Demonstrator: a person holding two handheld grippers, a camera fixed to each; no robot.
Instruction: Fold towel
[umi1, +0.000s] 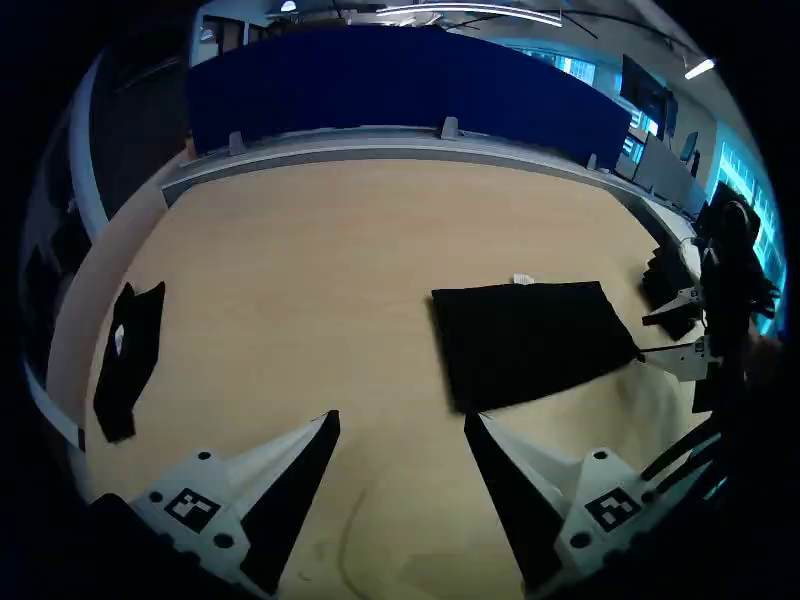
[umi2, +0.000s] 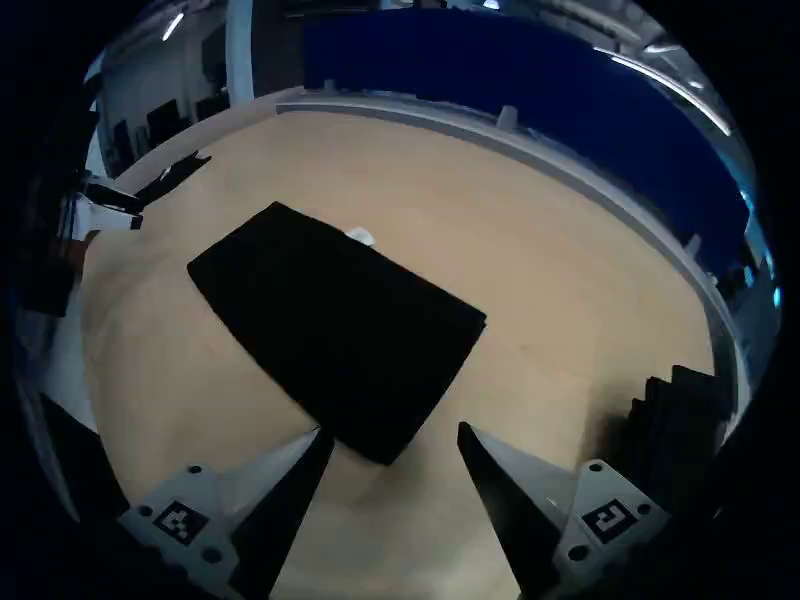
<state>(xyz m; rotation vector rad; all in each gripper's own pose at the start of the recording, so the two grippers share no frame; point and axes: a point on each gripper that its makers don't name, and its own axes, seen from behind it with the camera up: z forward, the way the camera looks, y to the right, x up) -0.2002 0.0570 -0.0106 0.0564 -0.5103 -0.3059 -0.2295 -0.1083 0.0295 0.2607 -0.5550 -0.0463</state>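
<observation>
1. Light wood covers the wide desk (umi1: 330, 250), and a dark blue partition (umi1: 400, 85) runs along its far edge, with office space and ceiling lights behind it.
2. A black towel (umi2: 335, 335) lies flat on the desk as a folded rectangle, with a small white tag (umi2: 360, 236) showing at its far edge.
3. The right gripper (umi2: 390, 450) is open, with its fingers spread wide. The towel's near corner lies just in front of the gap between the fingertips, and neither finger presses on it.
4. In the left gripper view the same towel (umi1: 530, 340) sits right of centre, and the right gripper (umi1: 650, 337) reaches in from the right with its tips at the towel's right edge. Whether a tip touches the cloth cannot be told.
5. The left gripper (umi1: 400, 440) is open and holds nothing. It sits above bare desk, near the towel's front left corner but apart from it.
6. A second black cloth (umi1: 130, 360) lies crumpled well apart at the desk's left side.
7. A stack of folded black cloths (umi2: 680, 420) sits at the desk's right side, near the right gripper.
</observation>
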